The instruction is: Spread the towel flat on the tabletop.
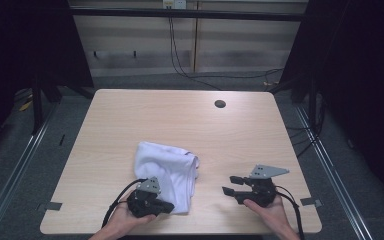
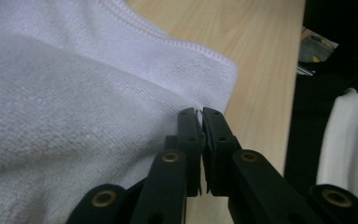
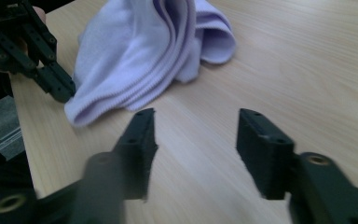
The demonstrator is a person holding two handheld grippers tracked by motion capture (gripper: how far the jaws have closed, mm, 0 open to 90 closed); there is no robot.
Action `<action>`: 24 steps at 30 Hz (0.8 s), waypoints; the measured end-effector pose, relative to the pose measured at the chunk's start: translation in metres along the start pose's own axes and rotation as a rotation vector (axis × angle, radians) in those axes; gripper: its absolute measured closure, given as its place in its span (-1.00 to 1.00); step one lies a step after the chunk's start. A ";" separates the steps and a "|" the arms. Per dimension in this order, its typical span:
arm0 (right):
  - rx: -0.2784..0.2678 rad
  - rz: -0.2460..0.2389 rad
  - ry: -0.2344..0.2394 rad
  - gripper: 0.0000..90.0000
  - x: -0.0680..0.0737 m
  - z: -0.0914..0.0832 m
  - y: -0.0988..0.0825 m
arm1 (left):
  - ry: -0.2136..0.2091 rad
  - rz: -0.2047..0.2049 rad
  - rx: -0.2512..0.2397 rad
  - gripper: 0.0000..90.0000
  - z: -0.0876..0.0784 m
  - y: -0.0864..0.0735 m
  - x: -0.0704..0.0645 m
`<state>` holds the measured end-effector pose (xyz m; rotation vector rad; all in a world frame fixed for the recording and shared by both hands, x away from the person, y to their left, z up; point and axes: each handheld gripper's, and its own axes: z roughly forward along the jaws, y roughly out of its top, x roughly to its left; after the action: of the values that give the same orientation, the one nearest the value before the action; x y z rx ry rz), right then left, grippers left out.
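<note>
Up close, the left claw [image 2: 199, 112] pinches the towel's [image 2: 74, 93] edge; the right claw [image 3: 196, 135] gapes apart.

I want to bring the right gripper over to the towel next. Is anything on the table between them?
Nothing visible. Bare table lies between the open right gripper and the towel. The left gripper, jaws nearly closed, is already at the towel's near corner, so that corner is taken.
</note>
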<state>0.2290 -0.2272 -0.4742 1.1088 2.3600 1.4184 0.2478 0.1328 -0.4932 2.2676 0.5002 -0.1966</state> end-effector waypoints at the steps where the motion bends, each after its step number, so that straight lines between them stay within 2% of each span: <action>1: 0.002 -0.001 0.013 0.25 0.001 0.004 0.002 | -0.005 0.001 -0.016 0.85 -0.004 0.002 -0.001; 2: 0.007 -0.014 0.023 0.30 0.003 0.012 0.006 | -0.006 0.002 -0.056 0.75 -0.007 0.005 0.000; 3: 0.018 -0.036 0.044 0.47 0.006 0.028 0.013 | 0.012 0.013 -0.114 0.65 -0.016 0.016 0.003; 4: 0.018 -0.036 0.044 0.47 0.006 0.028 0.013 | 0.012 0.013 -0.114 0.60 -0.016 0.016 0.003; 5: 0.022 -0.039 0.050 0.49 0.007 0.033 0.016 | 0.027 0.010 -0.144 0.60 -0.020 0.023 0.006; 6: 0.024 -0.040 0.057 0.54 0.008 0.040 0.020 | 0.053 0.005 -0.187 0.56 -0.026 0.031 0.012; 7: 0.026 -0.046 0.076 0.60 0.008 0.049 0.025 | 0.068 0.002 -0.208 0.53 -0.029 0.036 0.015; 8: 0.027 -0.049 0.083 0.62 0.008 0.054 0.028 | 0.106 0.003 -0.242 0.52 -0.034 0.043 0.020; 9: 0.031 -0.055 0.087 0.63 0.008 0.061 0.031 | 0.166 0.050 -0.255 0.49 -0.039 0.053 0.024; 10: 0.039 -0.061 0.094 0.62 0.007 0.069 0.036 | 0.177 0.074 -0.260 0.47 -0.042 0.058 0.027; 11: 0.035 -0.063 0.105 0.62 0.006 0.073 0.039 | 0.177 0.067 -0.289 0.47 -0.047 0.065 0.034; 12: 0.029 -0.066 0.115 0.61 0.005 0.078 0.042 | 0.179 0.039 -0.323 0.47 -0.051 0.070 0.041; 13: 0.026 -0.078 0.111 0.60 0.005 0.082 0.046 | 0.183 0.034 -0.340 0.46 -0.053 0.074 0.047; 14: 0.026 -0.085 0.108 0.60 0.004 0.085 0.049 | 0.196 0.051 -0.317 0.44 -0.052 0.078 0.052; 15: 0.008 -0.070 0.104 0.54 0.002 0.091 0.053 | 0.259 0.057 -0.266 0.32 -0.045 0.079 0.060; 16: 0.008 -0.070 0.104 0.54 0.002 0.091 0.053 | 0.259 0.057 -0.266 0.27 -0.045 0.079 0.060; 18: 0.007 -0.068 0.063 0.45 0.000 0.098 0.054 | 0.279 0.028 -0.212 0.22 -0.033 0.073 0.071; 19: 0.017 -0.058 0.038 0.37 -0.002 0.104 0.052 | 0.293 0.038 -0.159 0.39 -0.024 0.064 0.074; 20: 0.017 -0.058 0.038 0.37 -0.002 0.104 0.052 | 0.293 0.038 -0.159 0.52 -0.024 0.064 0.074; 21: 0.026 -0.048 0.087 0.36 -0.004 0.108 0.050 | 0.324 0.046 -0.143 0.66 -0.020 0.056 0.074; 24: 0.032 -0.070 0.087 0.40 0.000 0.112 0.049 | 0.282 0.005 -0.153 0.76 -0.026 0.049 0.079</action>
<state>0.3090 -0.1372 -0.4933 0.9813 2.4633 1.4380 0.3394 0.1451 -0.4656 2.1558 0.6324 0.1619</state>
